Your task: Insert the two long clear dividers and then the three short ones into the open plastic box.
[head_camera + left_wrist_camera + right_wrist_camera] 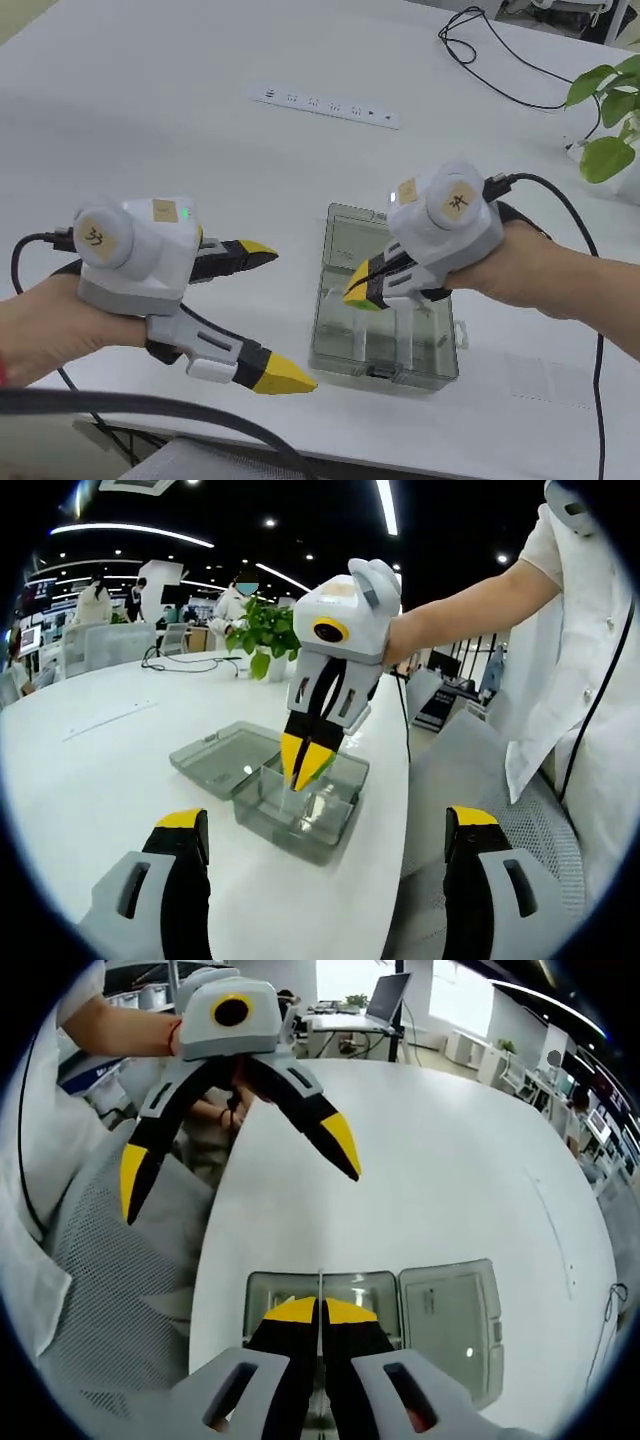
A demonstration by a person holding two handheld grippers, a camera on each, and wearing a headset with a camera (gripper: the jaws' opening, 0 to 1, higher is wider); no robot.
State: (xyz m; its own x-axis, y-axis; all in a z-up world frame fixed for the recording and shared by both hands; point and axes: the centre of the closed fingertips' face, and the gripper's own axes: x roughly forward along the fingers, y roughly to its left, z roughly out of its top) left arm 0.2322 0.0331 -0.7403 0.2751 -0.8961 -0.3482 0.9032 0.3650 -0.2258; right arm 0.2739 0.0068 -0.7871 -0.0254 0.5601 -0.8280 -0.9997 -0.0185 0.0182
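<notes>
Evidently pinched between the closed yellow-tipped jaws of the right gripper (305, 765) is a thin clear plastic divider (320, 1282), seen edge-on as a fine line rising from the tips. It hangs just over the base of the smoky translucent plastic box (332, 345), whose hinged lid (365, 235) lies flat open beside it on the white table (150, 120). Some clear partitions seem to stand inside the box, though how many I cannot tell. Beside the box, not touching it, the left gripper (270, 313) hovers with jaws spread wide and nothing between them. Such a divider is likely light, stiff yet thin, slick and easy to crack. A grip on the flat faces near the top edge, mid-length, should leave its ends free for the box's slots.
</notes>
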